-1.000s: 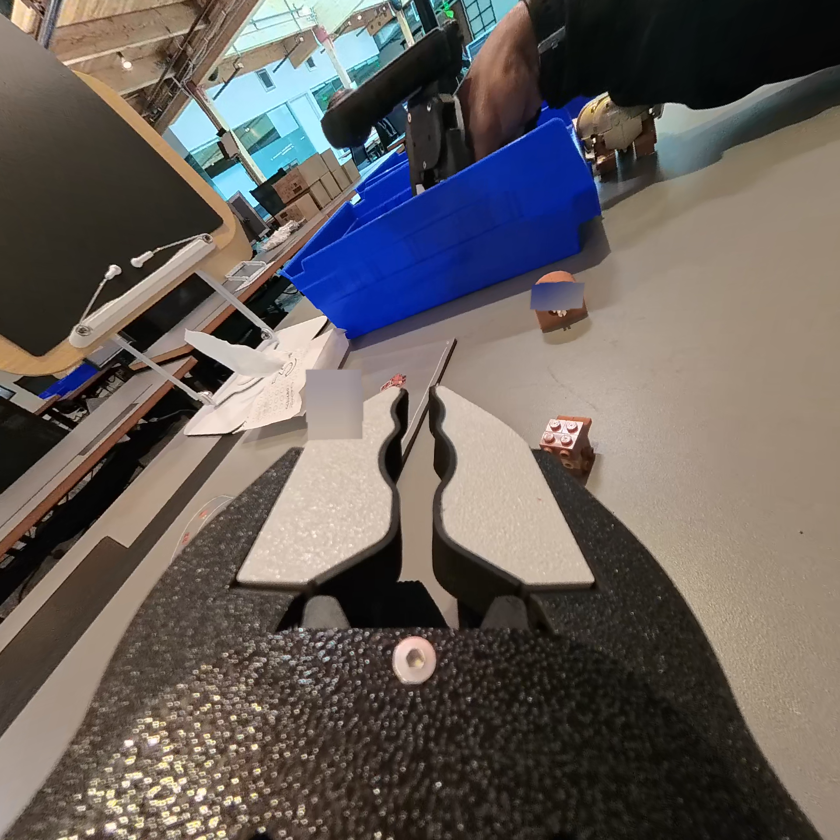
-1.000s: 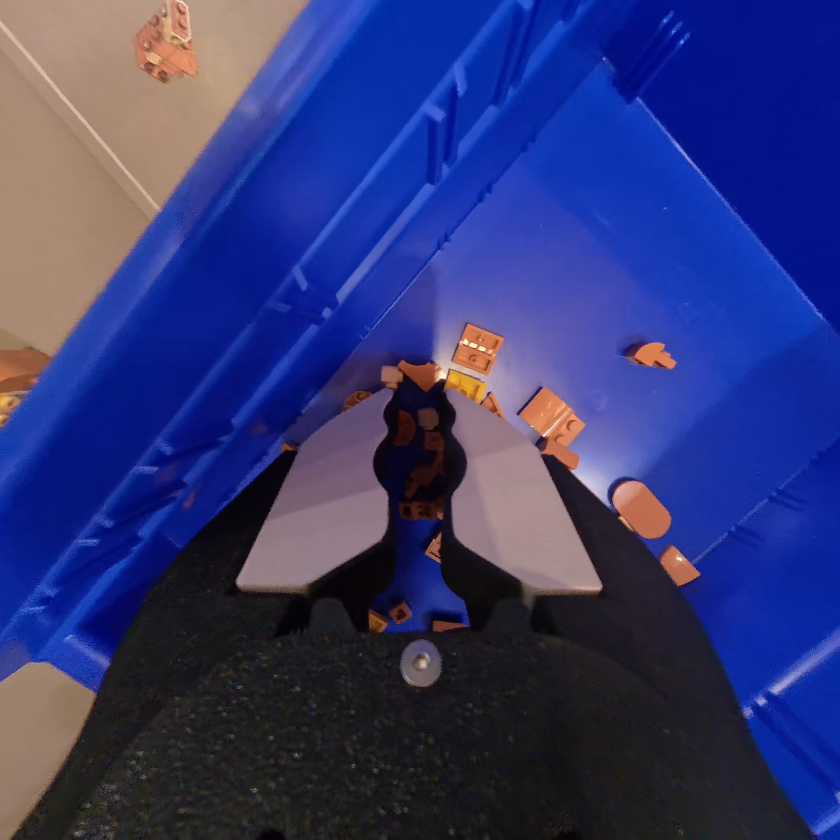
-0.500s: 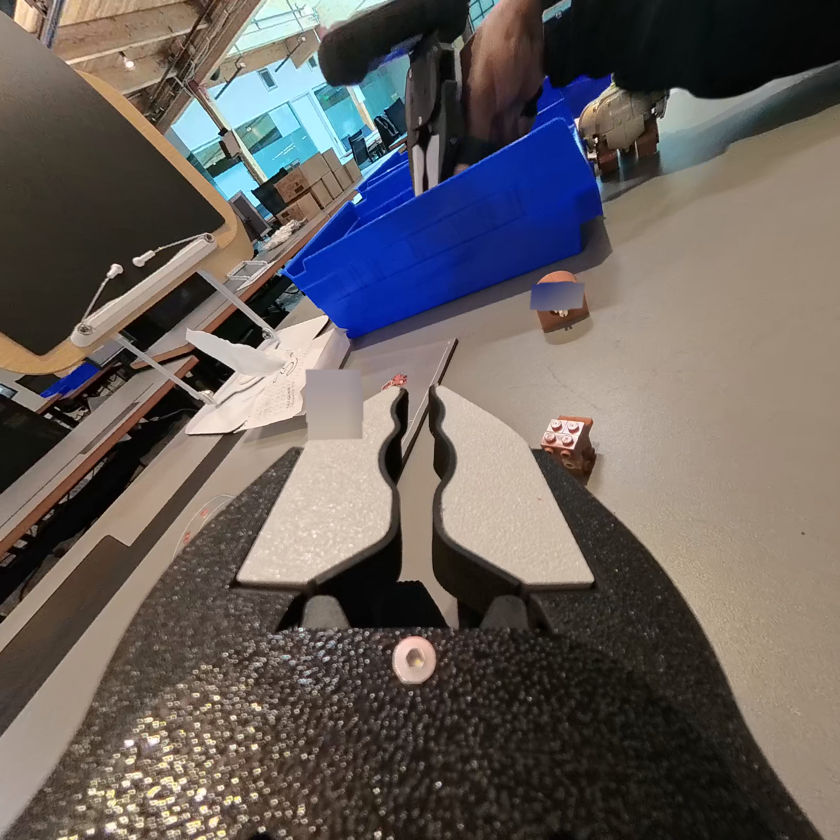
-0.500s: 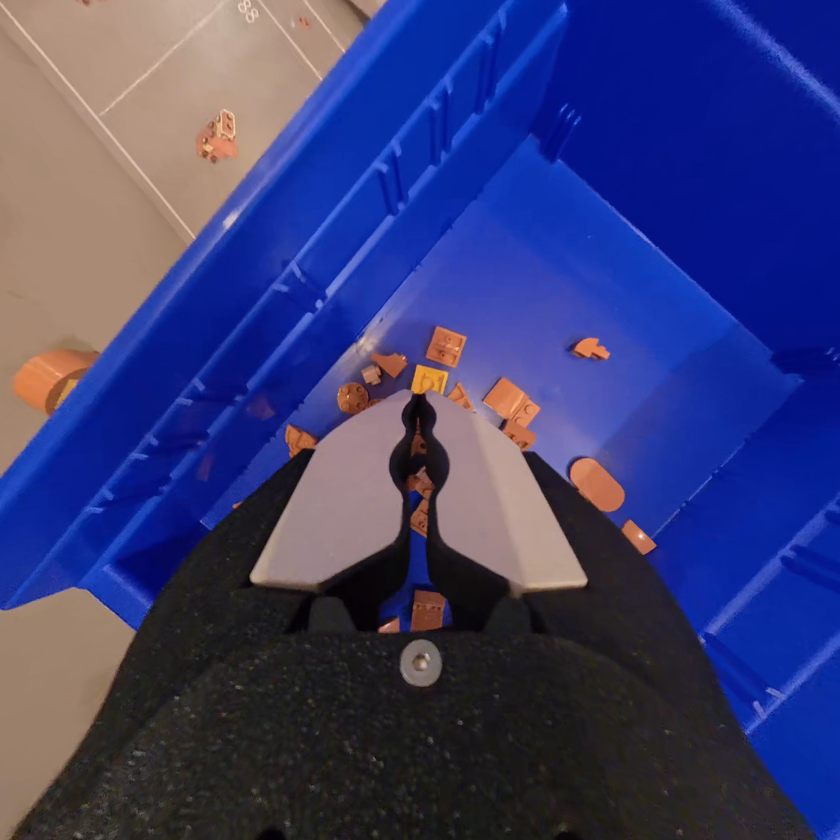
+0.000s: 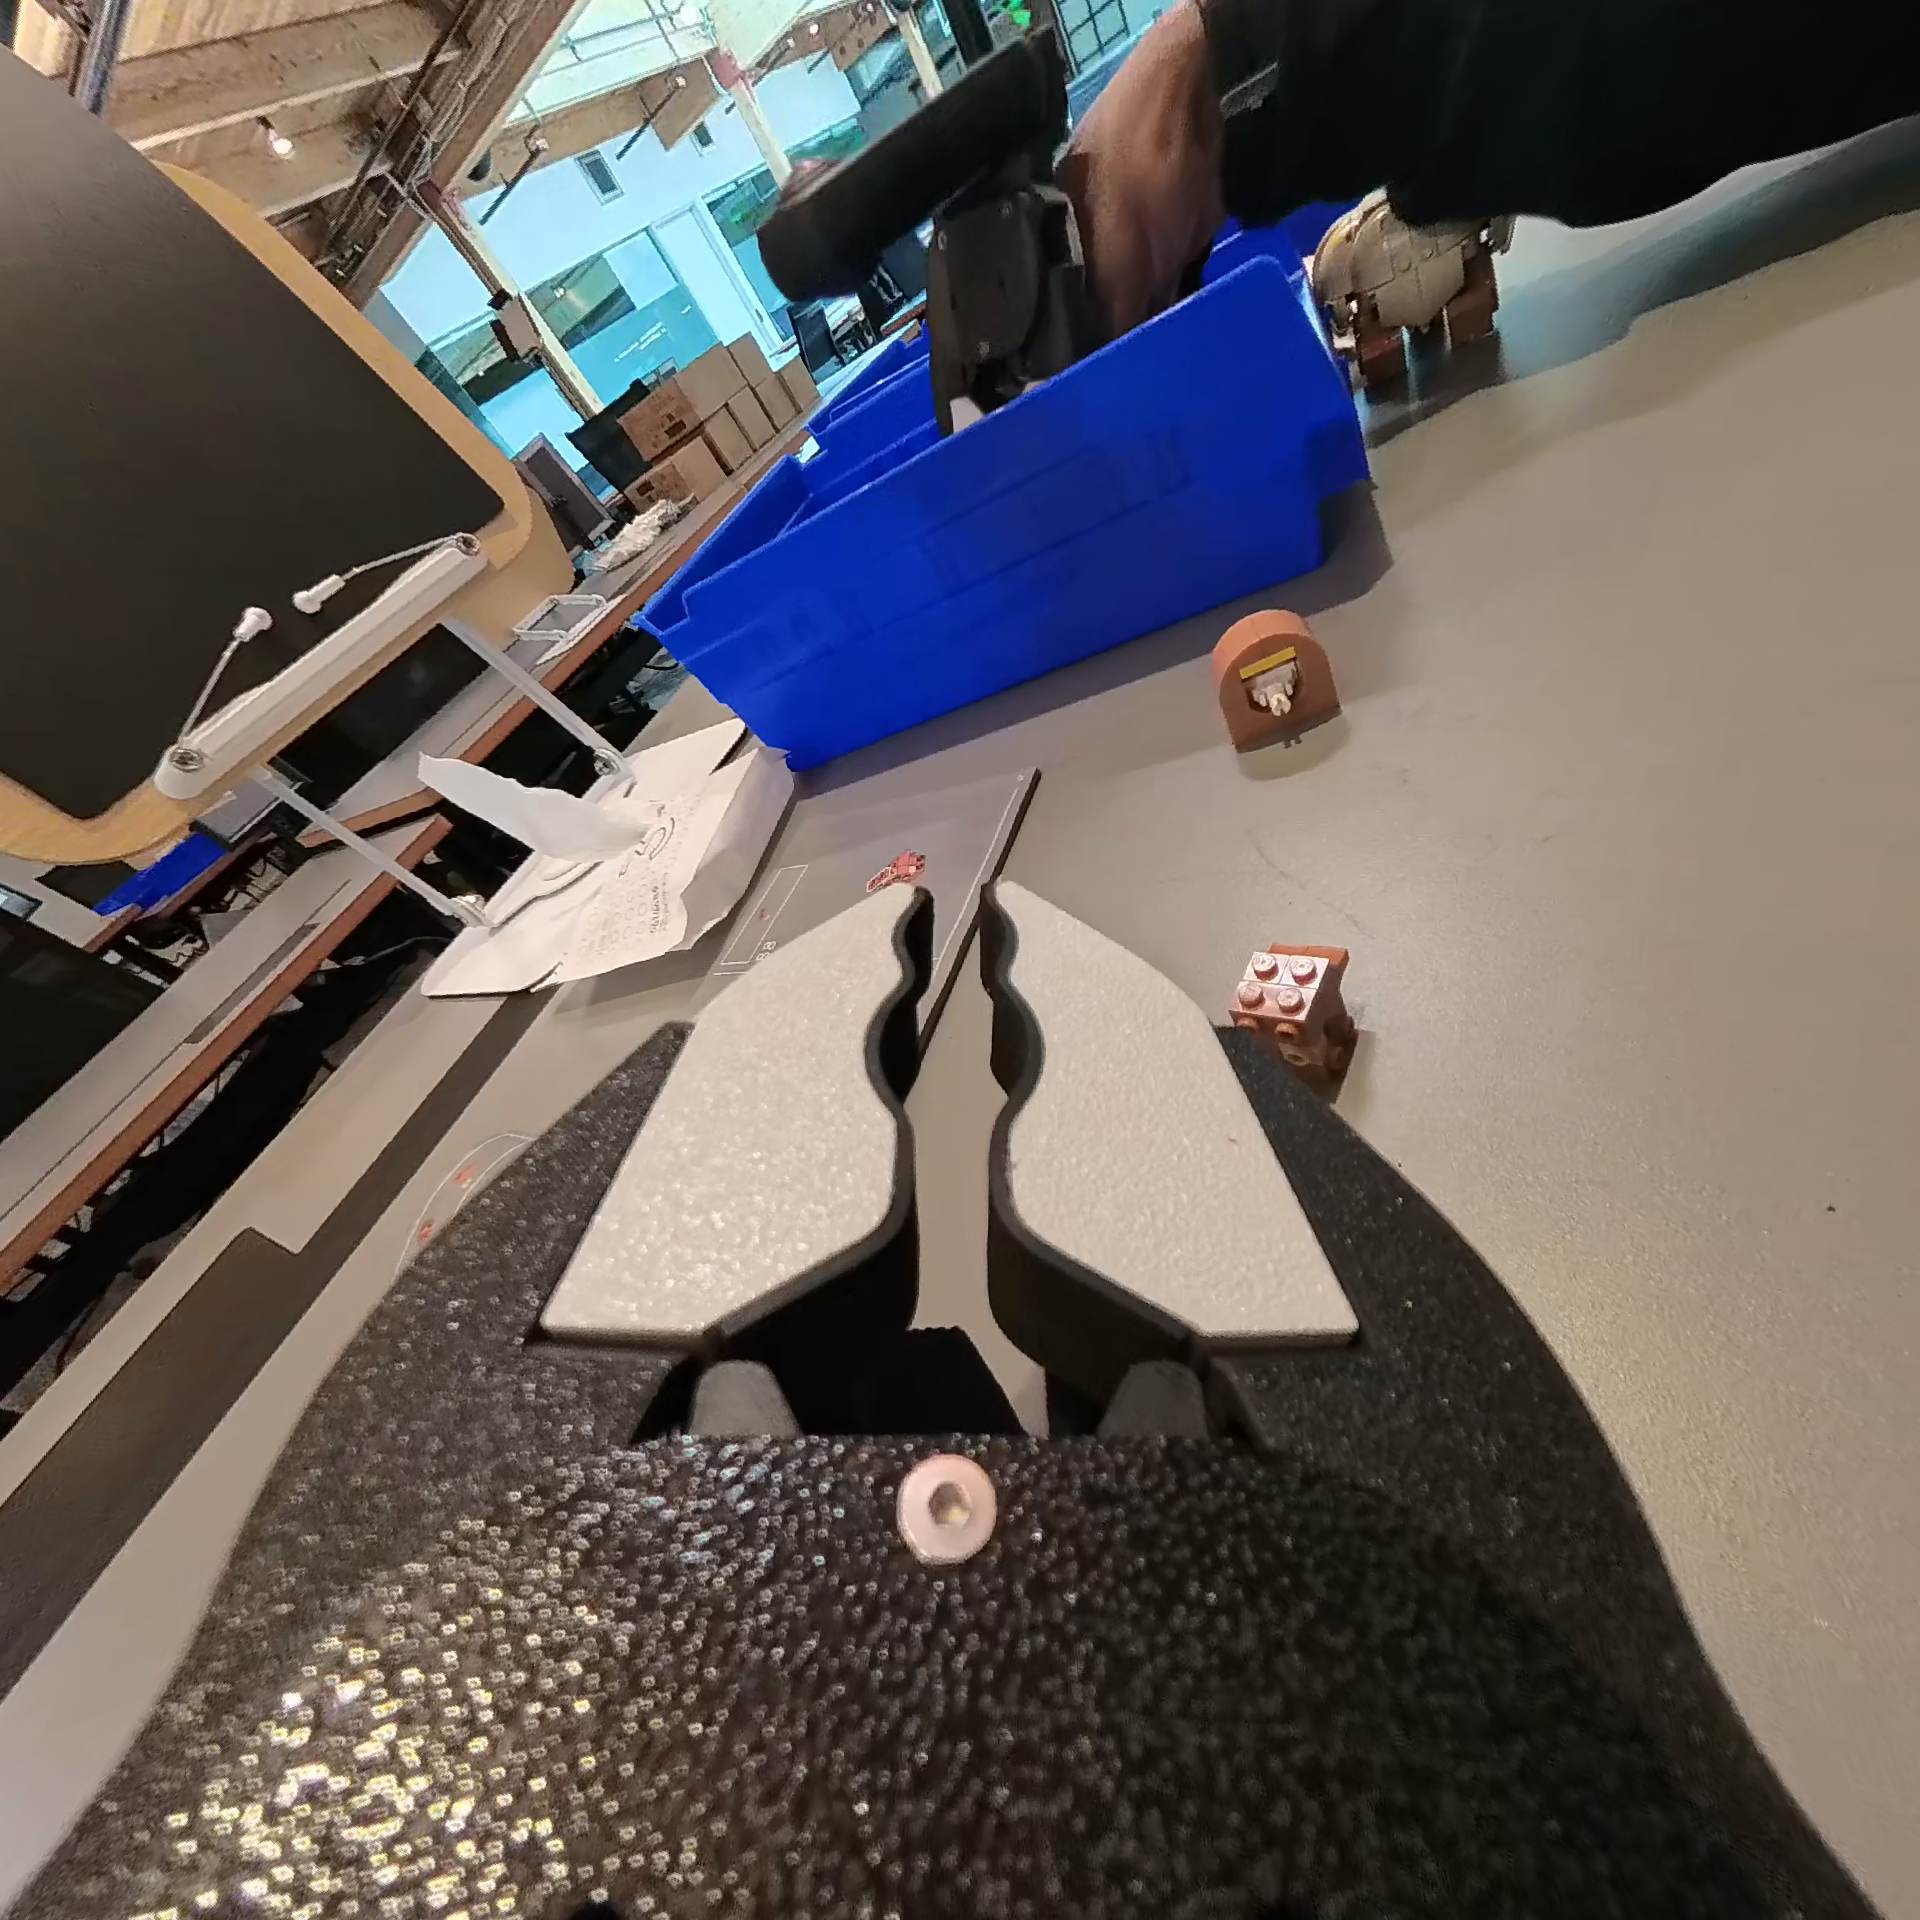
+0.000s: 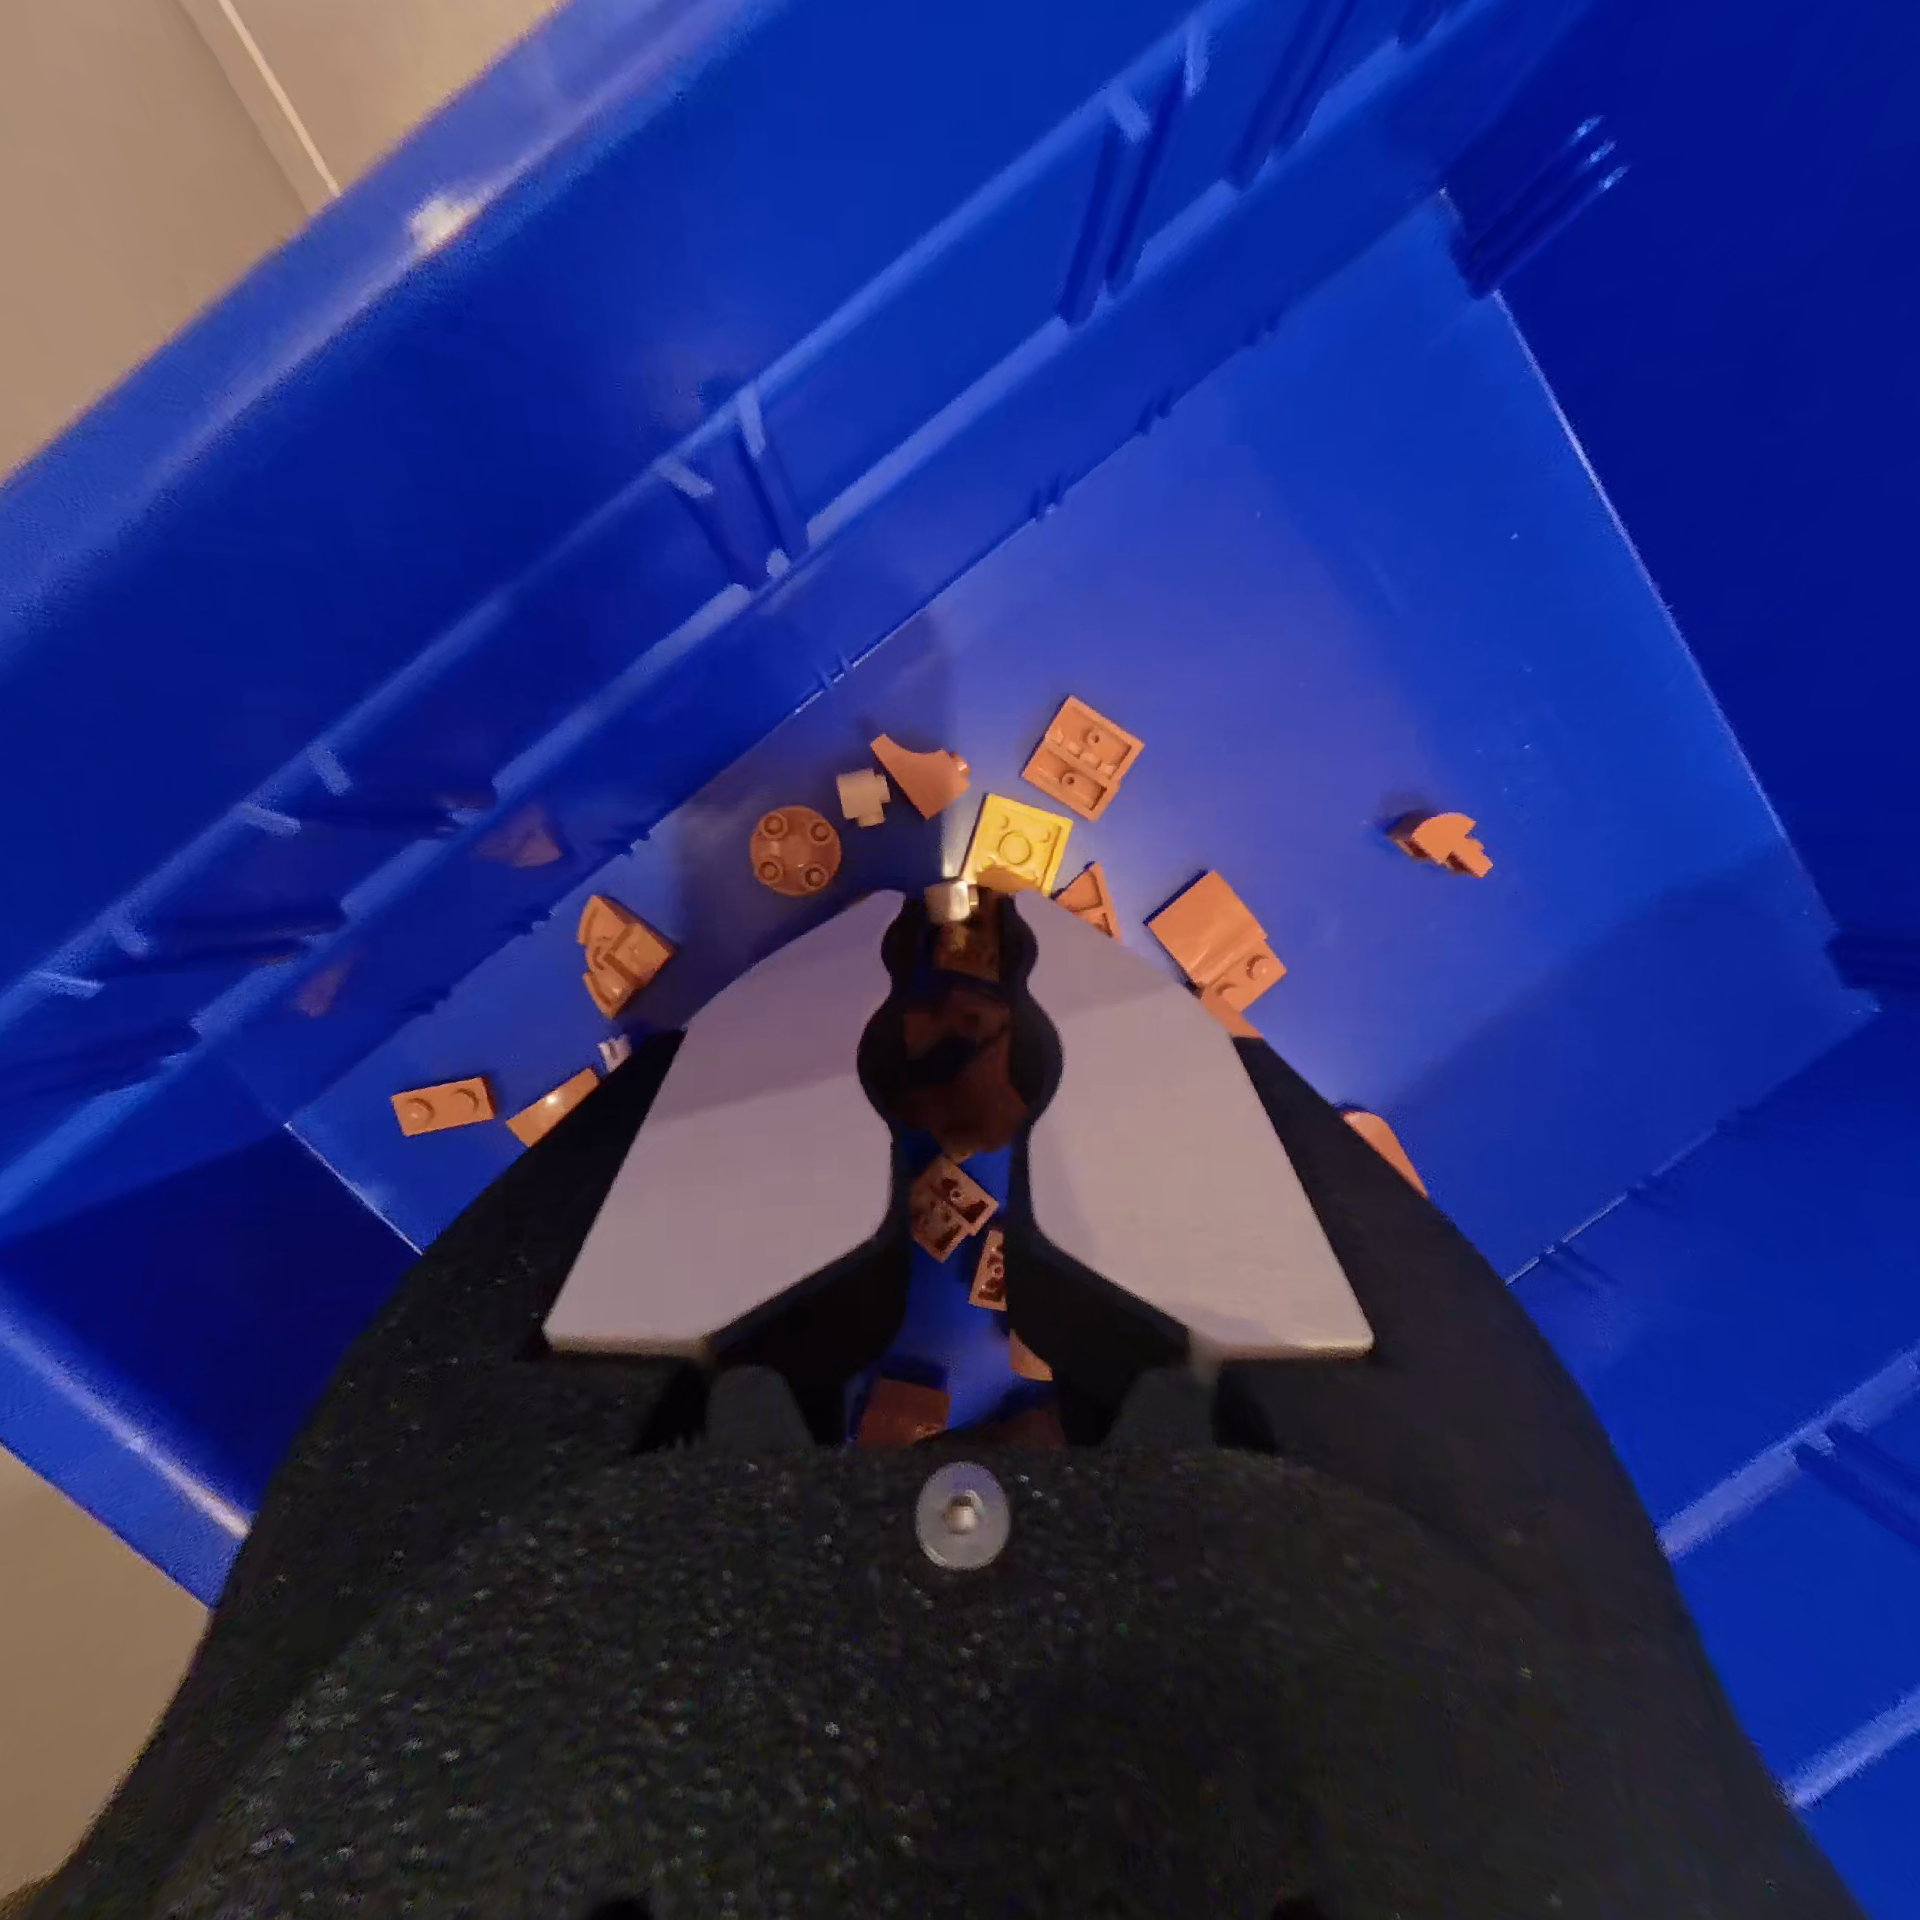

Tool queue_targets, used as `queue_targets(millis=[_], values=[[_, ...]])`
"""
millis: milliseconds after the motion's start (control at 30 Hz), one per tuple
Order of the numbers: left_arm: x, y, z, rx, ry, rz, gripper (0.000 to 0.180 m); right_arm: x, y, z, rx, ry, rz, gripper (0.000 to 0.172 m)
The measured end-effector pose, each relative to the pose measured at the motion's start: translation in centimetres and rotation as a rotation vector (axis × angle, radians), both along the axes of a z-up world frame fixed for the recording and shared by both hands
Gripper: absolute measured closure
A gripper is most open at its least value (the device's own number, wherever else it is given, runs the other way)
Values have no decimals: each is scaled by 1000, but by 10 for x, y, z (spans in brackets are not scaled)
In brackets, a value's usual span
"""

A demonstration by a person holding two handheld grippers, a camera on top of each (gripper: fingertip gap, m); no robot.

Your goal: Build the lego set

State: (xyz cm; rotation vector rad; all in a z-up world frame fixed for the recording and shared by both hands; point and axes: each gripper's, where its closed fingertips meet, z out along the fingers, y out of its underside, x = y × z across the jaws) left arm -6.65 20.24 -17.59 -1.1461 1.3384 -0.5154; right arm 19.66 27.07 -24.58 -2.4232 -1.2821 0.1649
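Your right gripper (image 6: 956, 904) is down inside the blue bin (image 6: 520, 520), jaws slightly spread. A small pale piece (image 6: 951, 900) sits between the fingertips, with a gap on its right side, so it isn't pinched. A yellow square plate (image 6: 1020, 844) lies just past the tips and a round brown plate (image 6: 795, 849) is to the left. More brown pieces are scattered on the bin floor, some under the fingers

Your left gripper (image 5: 951, 899) sits low over the grey table (image 5: 1558, 935), jaws a narrow slit apart with nothing between them. The edge of a dark flat board (image 5: 904, 831) runs under the tips. A brown studded block (image 5: 1291, 1003) is just beside the right finger, and an arched brown piece (image 5: 1273, 681) is farther off near the bin. White paper (image 5: 623, 883) lies to the left
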Motion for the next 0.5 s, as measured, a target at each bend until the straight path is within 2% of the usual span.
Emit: queue_targets(millis=[333, 433, 500], values=[[-1, 0, 2, -1, -11, 2, 173, -5, 6, 2, 33, -32, 0, 162], [-1, 0, 2, -1, -15, 4, 173, -8, 3, 18, 61, 65, -24, 162], [-2, 1, 3, -2, -20, 5, 173, -14, -6, 39, 96, 160, -18, 162]])
